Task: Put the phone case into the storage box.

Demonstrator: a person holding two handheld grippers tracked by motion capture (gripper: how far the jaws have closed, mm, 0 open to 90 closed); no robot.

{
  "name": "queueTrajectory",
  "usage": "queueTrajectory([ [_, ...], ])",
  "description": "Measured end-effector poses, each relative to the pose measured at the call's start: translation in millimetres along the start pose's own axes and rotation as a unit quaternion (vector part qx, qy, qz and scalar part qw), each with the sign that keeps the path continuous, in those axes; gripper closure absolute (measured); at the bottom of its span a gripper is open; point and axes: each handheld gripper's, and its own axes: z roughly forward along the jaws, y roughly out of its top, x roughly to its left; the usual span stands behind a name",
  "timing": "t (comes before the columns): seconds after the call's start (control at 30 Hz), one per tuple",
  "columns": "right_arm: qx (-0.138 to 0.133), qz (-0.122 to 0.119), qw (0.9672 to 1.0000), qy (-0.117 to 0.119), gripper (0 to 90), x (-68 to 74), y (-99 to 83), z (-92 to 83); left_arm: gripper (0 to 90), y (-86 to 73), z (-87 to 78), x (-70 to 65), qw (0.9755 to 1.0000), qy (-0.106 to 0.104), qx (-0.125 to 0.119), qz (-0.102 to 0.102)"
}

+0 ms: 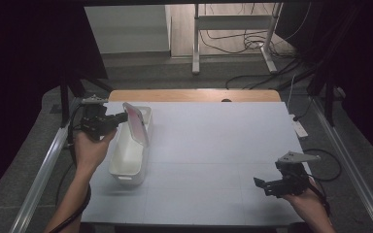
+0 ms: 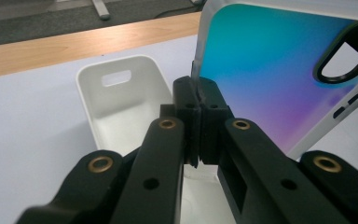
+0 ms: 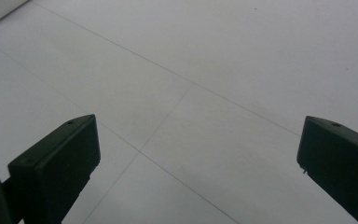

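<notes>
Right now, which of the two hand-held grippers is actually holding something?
The left hand-held gripper, by the white bin: its jaws are shut on the phone case edge. The right hand-held gripper has wide-open jaws over bare table.

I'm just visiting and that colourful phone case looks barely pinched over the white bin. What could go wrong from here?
1. The left gripper holds the phone case only by a thin edge, so it could swing or slip out of the grip.
2. The case stands tilted above the white bin; let go now, it might catch on the rim or tip onto the table rather than drop inside.
3. The right gripper is open and far away, so it probably could not catch the case.
</notes>
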Motion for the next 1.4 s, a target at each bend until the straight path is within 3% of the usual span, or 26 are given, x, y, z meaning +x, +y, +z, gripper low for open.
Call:
queueTrajectory([
  [0.73,-0.006,0.037,0.9988,-0.032,0.0,-9.2,-24.7,-25.7,88.3,9.7,5.0,20.2,0.9993,0.033,-0.004,-0.015],
  [1.07,-0.013,0.028,0.9986,-0.042,0.0,-6.4,-26.1,-28.1,88.3,15.1,14.1,26.3,0.9983,0.051,-0.003,-0.027],
  [1.4,-0.021,0.031,0.9984,-0.041,0.0,-6.4,-27.0,-30.0,88.3,16.2,33.8,36.9,0.9969,0.068,0.0,-0.04],
])
